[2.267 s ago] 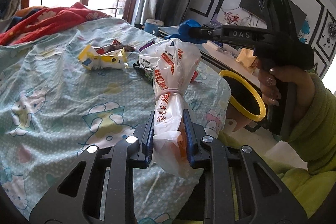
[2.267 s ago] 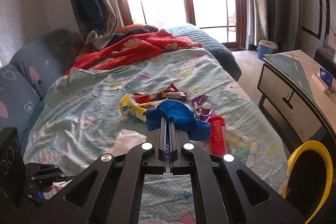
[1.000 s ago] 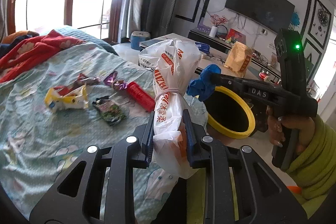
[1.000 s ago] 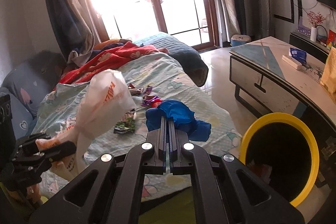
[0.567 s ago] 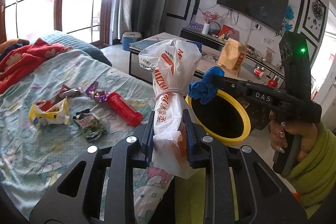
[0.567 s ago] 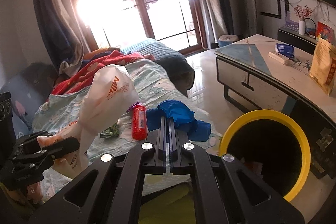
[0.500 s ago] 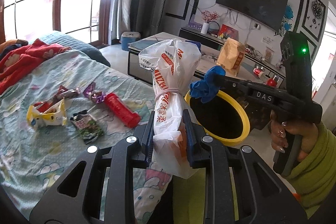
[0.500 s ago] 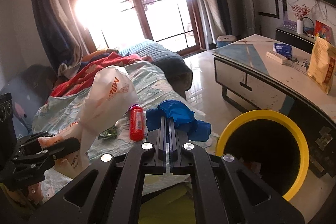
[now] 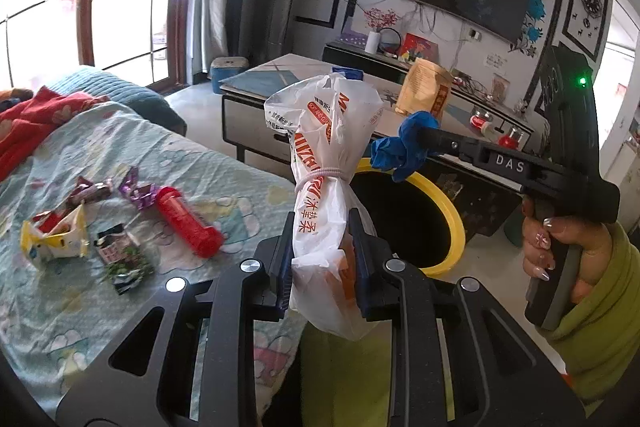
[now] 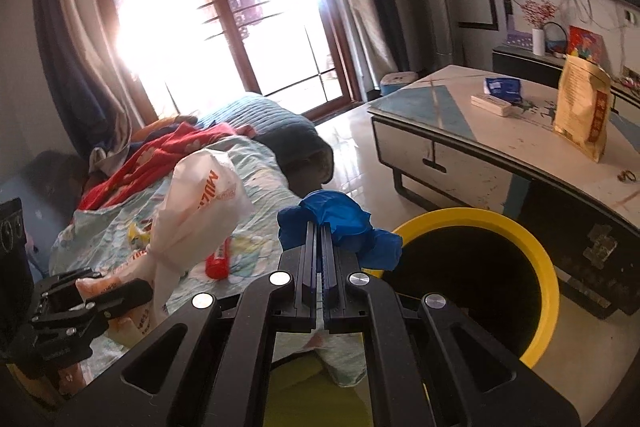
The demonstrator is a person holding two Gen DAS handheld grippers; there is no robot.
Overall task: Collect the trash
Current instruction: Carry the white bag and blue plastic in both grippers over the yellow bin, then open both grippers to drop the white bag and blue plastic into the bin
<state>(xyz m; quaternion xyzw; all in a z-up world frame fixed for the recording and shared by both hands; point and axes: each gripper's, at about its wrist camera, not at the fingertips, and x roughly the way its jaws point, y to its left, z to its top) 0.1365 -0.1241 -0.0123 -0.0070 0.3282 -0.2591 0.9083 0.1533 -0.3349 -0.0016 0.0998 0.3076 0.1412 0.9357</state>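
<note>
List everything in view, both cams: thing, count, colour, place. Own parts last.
tied plastic bag: 1, white with orange print, clamped in the left gripper
crumpled glove-like item: 1, blue, pinched in the right gripper, near the bin's rim
bin: 1, yellow rim, dark inside, on the floor between bed and low table
tube: 1, red, lying on the bed
snack wrappers: several, mixed colours, on the bed left of the tube
bedsheet: 1, light blue cartoon print
blanket: 1, red, far end of the bed
low table: 1, white and blue
pouch: 1, gold, upright on the table
left gripper: shut on the bag
right gripper: shut on the blue item
hand: 1, green sleeve, holding the right gripper
</note>
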